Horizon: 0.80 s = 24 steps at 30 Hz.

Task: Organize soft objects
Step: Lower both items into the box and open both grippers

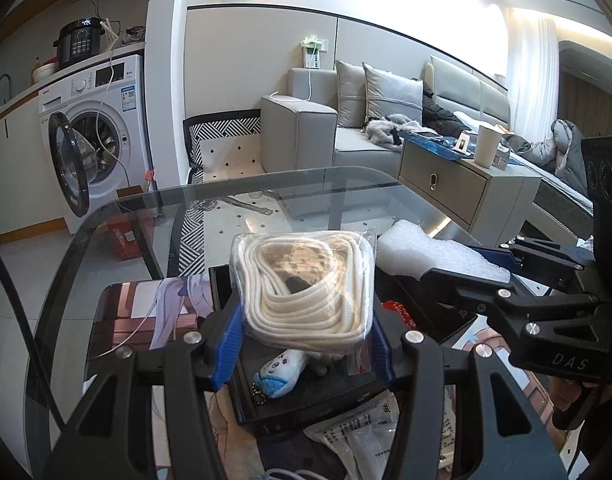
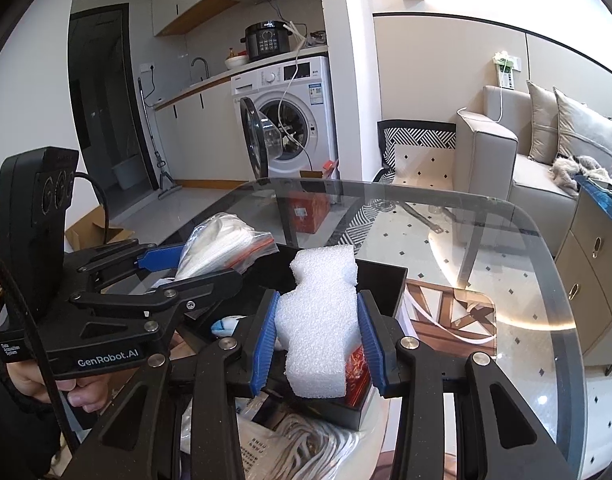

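Both tongs are closed on cargo above a round glass table. Left tongs grip a clear plastic bag of coiled white cord between blue pads, the bag standing upright and bulging above the fingers. Right tongs pinch a chunk of white foam at its waist, the foam rising past the pads and hanging out below them.

Beneath both loads sits an open black box on the table; inside it lie a small white-and-blue plush toy and a red packet, which shows just beside the foam's lower edge. Printed plastic bags lie in front of the box, and a picture mat lies under it.

A hand holds the left tool's grip at the lower left of the right-hand view. Behind the table stand a washing machine with its door open and a grey sofa.
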### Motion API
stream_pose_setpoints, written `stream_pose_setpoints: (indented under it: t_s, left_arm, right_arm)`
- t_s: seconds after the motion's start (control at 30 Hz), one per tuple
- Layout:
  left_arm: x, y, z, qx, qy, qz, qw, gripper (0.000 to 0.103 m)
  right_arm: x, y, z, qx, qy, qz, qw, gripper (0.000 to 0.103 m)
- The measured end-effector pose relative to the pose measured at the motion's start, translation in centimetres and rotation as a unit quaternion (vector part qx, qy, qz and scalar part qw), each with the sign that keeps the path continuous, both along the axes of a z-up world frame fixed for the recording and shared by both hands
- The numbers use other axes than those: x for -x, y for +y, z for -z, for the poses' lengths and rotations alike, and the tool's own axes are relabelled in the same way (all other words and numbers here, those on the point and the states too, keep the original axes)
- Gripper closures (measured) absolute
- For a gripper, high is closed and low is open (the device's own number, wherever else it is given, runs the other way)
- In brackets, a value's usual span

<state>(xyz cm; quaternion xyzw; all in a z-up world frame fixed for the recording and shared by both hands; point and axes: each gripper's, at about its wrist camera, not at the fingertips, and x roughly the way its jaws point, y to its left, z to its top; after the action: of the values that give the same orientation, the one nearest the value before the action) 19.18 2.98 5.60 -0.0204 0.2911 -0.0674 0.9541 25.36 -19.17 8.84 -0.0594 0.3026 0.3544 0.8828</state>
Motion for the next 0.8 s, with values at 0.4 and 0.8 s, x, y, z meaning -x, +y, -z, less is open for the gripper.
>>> stream_pose_setpoints:
  t_s: [0.4, 0.8]
  left_arm:
    - [-1.9, -0.7, 1.6, -0.013, 0.033, 0.006, 0.9994, 0.050]
    - [-2.7, -0.7, 2.3, -0.014, 0.043, 0.004, 0.9989, 0.048]
  right_arm:
    - [-2.3, 1.1, 1.5, 0.030, 0.004, 0.005, 1.000, 0.064]
    - [-3.6, 1.2, 2.2, 0.025, 0.000, 0.010, 1.000, 0.053]
